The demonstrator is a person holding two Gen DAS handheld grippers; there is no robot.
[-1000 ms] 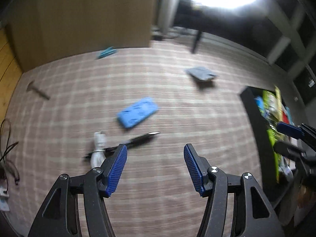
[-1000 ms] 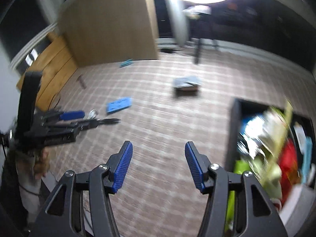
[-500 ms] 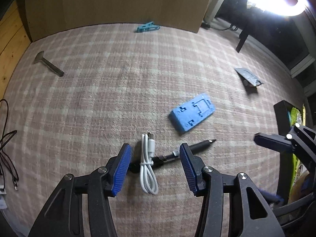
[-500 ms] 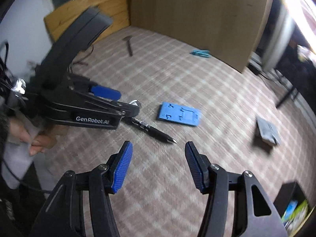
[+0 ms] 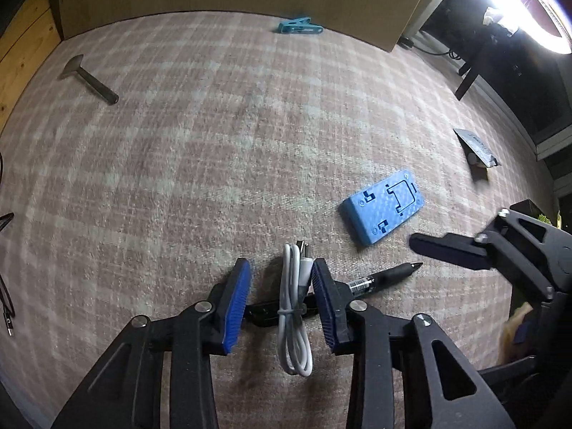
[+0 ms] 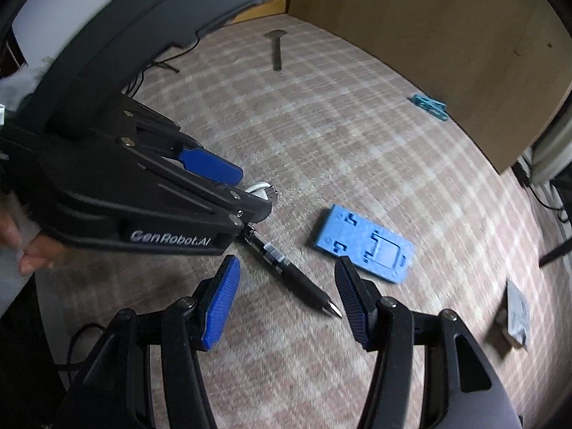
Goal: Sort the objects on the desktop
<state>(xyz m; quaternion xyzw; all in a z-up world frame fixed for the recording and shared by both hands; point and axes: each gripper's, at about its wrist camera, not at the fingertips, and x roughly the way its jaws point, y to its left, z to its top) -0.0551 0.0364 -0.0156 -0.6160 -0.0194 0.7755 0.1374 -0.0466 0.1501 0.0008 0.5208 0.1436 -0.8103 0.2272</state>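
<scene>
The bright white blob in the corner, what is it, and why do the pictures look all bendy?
Left wrist view: a lamp's glare washes out the top right corner. Both views: the fisheye lens bends the checked cloth into curves. Right wrist view: the blue block looks slightly smeared.

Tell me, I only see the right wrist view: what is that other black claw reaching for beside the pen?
Observer: The left gripper straddles a bundled white cable. Its jaws have just been closing but do not clamp it yet.
Operator: Does the cable touch anything else?
Observer: Yes, it lies across the barrel of the black pen.
</scene>
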